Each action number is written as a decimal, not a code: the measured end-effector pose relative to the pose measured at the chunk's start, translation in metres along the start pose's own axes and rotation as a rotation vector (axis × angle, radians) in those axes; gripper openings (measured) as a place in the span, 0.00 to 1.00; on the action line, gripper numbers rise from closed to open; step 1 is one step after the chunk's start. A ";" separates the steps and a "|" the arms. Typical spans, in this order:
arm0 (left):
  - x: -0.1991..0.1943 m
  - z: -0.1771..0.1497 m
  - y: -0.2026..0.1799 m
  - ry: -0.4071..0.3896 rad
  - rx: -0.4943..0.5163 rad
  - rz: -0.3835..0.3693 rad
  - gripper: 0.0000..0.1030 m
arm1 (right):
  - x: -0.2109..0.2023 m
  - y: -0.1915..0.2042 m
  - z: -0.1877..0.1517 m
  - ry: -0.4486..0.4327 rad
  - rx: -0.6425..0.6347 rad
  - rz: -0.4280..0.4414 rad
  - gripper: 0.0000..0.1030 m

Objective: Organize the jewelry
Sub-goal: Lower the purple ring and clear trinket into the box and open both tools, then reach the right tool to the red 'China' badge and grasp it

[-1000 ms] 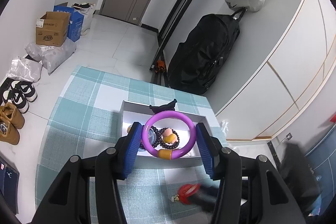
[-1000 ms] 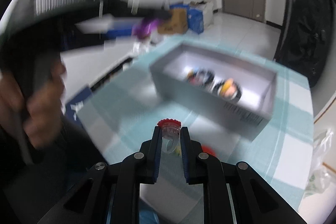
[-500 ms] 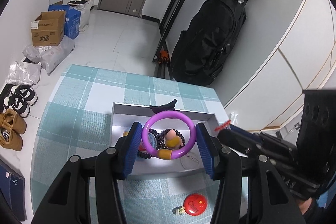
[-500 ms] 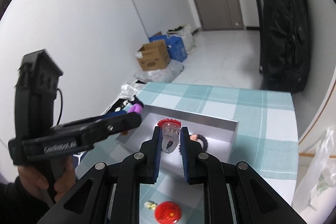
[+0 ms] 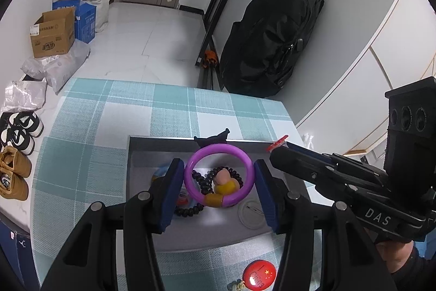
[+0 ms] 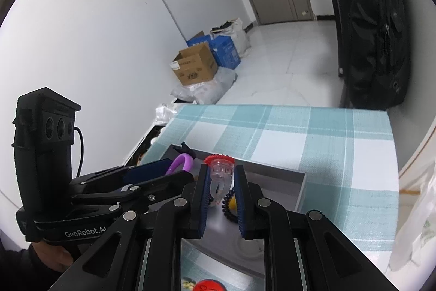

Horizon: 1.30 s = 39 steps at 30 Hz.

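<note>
Left wrist view, left to right: shoes [image 5: 16,154] line the floor at the far left edge, a cardboard box [image 5: 51,36] stands upper left. The table [image 5: 90,127] carries a teal-and-white checked cloth; on it sits an open grey box [image 5: 141,152] at centre frame. The left hand-held gripper [image 5: 219,180] is clamped on a purple bangle [image 5: 203,199], held above the grey box. Inside the box, seen through and around the bangle, lie dark bead bracelets [image 5: 200,182] and a white round disc [image 5: 250,213]. A red round badge [image 5: 259,277] rests on the cloth at lower centre, outside the box. The right hand-held gripper [image 5: 278,145] enters from the right, over the box's right rim. Right wrist view: the right hand-held gripper is closed on a clear ring with a red top [image 6: 220,171], above the grey box. A black backpack [image 6: 373,26] stands upper right.
</note>
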<state>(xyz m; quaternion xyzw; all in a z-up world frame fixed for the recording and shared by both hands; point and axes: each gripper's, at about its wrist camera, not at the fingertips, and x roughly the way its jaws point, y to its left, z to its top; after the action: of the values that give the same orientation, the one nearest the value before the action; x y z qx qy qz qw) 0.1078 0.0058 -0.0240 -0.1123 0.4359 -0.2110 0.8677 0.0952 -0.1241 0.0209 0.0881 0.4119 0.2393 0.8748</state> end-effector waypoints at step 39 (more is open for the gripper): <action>-0.043 -0.033 -0.005 -0.103 0.000 0.158 0.68 | -0.052 0.011 -0.032 -0.141 -0.022 -0.083 0.81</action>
<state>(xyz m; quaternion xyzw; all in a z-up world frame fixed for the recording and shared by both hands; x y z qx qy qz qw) 0.0569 0.0206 -0.0113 -0.0882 0.3983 -0.1360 0.9028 0.0389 -0.1413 0.0397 0.0781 0.3500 0.2006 0.9117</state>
